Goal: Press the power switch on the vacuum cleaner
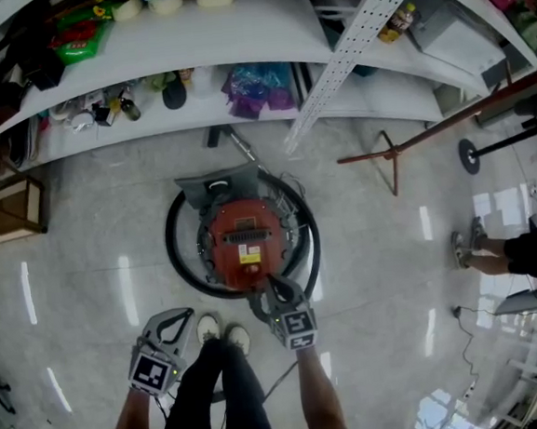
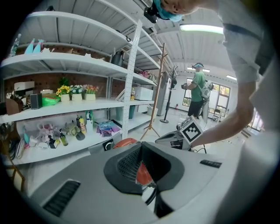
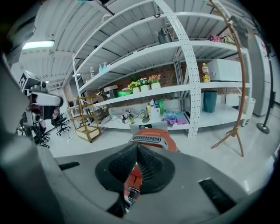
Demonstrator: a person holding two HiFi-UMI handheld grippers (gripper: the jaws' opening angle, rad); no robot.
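Beside the red vacuum cleaner (image 1: 245,239), right gripper (image 1: 271,281), fingers together

Jaws together on both, left gripper (image 1: 180,316) drawn back, right gripper (image 1: 271,281) forward

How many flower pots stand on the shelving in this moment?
3, side by side on one shelf: yellow-flower pot, white-flower pot, pink-flower pot. Others may be hidden among the clutter.
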